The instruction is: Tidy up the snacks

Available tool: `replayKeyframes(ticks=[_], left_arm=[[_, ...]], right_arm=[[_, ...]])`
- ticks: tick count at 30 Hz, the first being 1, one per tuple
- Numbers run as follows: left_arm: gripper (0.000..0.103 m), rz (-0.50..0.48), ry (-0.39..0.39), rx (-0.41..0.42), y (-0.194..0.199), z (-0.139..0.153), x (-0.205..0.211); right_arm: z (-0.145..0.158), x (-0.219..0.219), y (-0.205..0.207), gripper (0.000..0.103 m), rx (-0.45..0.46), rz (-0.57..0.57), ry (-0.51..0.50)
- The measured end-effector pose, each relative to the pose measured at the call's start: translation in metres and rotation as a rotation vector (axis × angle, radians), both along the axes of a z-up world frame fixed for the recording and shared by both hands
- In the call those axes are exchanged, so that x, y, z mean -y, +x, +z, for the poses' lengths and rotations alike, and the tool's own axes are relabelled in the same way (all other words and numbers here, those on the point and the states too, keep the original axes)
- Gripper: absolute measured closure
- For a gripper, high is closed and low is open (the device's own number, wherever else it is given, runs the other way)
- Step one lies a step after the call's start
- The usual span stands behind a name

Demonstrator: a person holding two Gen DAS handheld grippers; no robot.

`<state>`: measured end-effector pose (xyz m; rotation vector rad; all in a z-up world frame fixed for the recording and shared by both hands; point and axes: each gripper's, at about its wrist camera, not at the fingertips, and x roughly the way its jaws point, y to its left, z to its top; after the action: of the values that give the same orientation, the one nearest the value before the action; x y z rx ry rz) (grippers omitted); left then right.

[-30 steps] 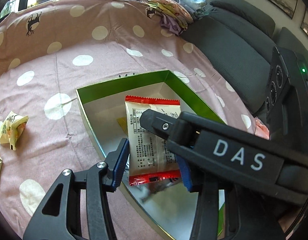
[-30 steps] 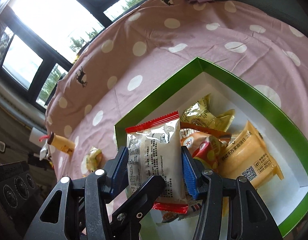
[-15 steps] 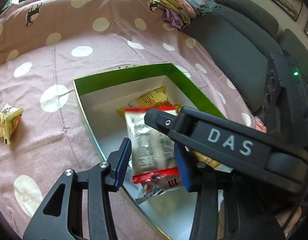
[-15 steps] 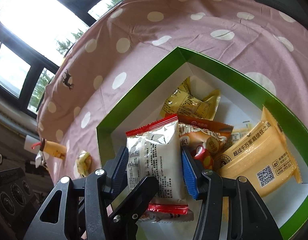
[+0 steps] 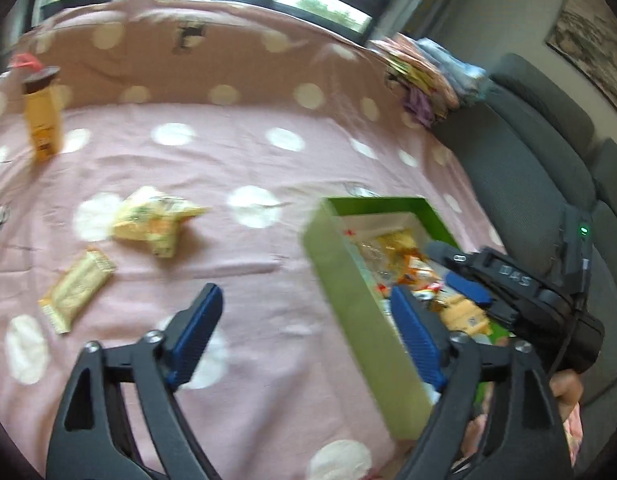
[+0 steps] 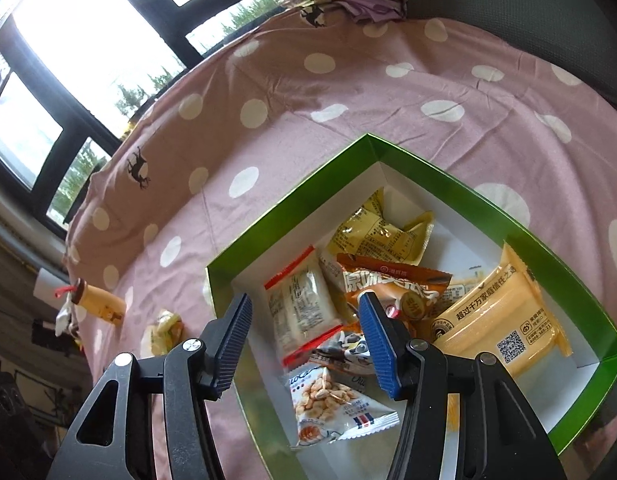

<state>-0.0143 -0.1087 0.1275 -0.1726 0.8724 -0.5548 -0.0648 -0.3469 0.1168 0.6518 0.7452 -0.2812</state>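
hovering wide-open and empty, both the right gripper [image 6: 304, 336] and left gripper [image 5: 304, 330] are risking clipping the green box [image 6: 284, 204] wall reaching for loose snacks [image 5: 152, 220].

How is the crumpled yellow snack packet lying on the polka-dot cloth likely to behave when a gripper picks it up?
The crumpled yellow snack packet looks creased and puffy, so it is probably light and will likely squash between the pads. Its wrapper seems like glossy film, so it may slip unless pinched firmly. Lying flat on the pink polka-dot cloth, it should not roll.
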Motion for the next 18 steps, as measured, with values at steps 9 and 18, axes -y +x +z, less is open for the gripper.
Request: replayKeyframes(ticks=[9,18], left_arm=[[0.003,0.371,-0.032,-0.08,0.002,-0.029,-0.137],[0.003,0.524,-0.086,-0.214,0.014,-0.06,-0.193]], right_arm=[[0.02,-0.038,0.005,0.029,0.021,0.083,-0.119],[0.031,-0.098,0.02,0.026,0.049,0.235,-0.198]])
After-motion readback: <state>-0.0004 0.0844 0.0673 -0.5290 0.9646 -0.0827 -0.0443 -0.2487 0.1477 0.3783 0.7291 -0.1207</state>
